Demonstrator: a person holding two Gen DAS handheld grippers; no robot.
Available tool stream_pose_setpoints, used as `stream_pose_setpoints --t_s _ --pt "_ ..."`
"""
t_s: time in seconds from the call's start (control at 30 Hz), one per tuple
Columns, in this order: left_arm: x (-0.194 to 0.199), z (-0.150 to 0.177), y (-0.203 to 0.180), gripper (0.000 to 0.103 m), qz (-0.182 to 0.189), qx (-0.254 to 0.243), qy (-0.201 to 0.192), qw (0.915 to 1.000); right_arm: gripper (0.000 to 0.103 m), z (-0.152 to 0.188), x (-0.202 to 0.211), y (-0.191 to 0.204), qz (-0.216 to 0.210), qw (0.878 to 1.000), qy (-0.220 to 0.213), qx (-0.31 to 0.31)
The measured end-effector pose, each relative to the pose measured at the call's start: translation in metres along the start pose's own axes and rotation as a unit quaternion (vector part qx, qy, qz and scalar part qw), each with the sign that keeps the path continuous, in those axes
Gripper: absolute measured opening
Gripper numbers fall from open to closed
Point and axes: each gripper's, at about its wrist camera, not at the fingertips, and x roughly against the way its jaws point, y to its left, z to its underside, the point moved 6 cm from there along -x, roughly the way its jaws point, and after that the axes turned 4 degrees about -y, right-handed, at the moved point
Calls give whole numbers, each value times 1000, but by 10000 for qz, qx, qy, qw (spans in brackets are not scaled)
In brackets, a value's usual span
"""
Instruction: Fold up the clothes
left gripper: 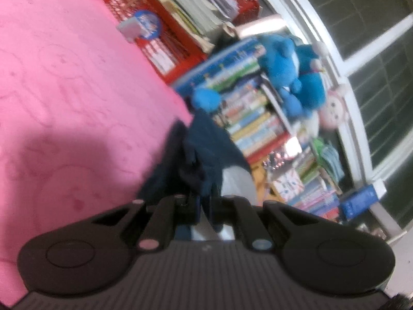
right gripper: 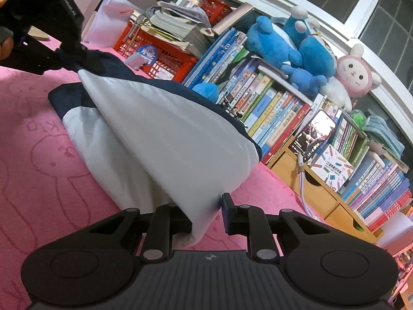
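A white and navy garment [right gripper: 165, 139] lies partly on the pink blanket [right gripper: 51, 170] and is raised like a tent between the two grippers. My right gripper [right gripper: 206, 211] is shut on its white near corner; the cloth fills the gap and hides the left finger. My left gripper [right gripper: 77, 60], seen at the upper left of the right wrist view, pinches the garment's navy far edge. In the left wrist view the left gripper [left gripper: 204, 201] is shut on dark navy fabric [left gripper: 206, 155], with a patch of white beneath. That view is blurred.
A person's fingers [right gripper: 5, 44] hold the left gripper's handle. Beyond the blanket stand a red basket [right gripper: 165, 56] with papers, a bookshelf [right gripper: 278, 113], blue and pink plush toys [right gripper: 304, 49] and a phone [right gripper: 315, 134]. The window frame [right gripper: 356, 23] is behind.
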Motion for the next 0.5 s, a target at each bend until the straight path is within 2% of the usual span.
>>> stream_pose_setpoints --t_s 0.07,0.1,0.17,0.27,0.3,0.33,0.37,0.43,0.5 --pt "6 -5 6 6 -151 -30 -132 9998 21 0 0 0 -5 10000 -1 -19" --pt "11 -10 10 0 -300 -61 -303 9991 20 0 0 -1 -8 10000 -1 -28" --pt "28 -28 24 0 -668 -72 -716 9952 17 0 1 -1 -13 10000 -2 -46" --pt "41 -39 23 0 -109 2 -485 9988 17 0 1 -1 -18 10000 -5 -31" --pt "41 -34 15 5 162 -56 -233 9996 17 0 1 0 -20 10000 -6 -4" --pt "41 -29 7 18 438 -116 38 9990 18 -1 1 1 -17 10000 -9 28" --pt "38 -20 -1 26 712 -133 336 9968 18 -1 1 2 1 10000 -18 80" --pt "31 3 -19 59 1264 -39 950 9874 18 -1 2 3 15 9999 -48 125" --pt "21 28 -34 66 1634 87 1482 9753 19 -2 4 3 16 9999 -87 132"
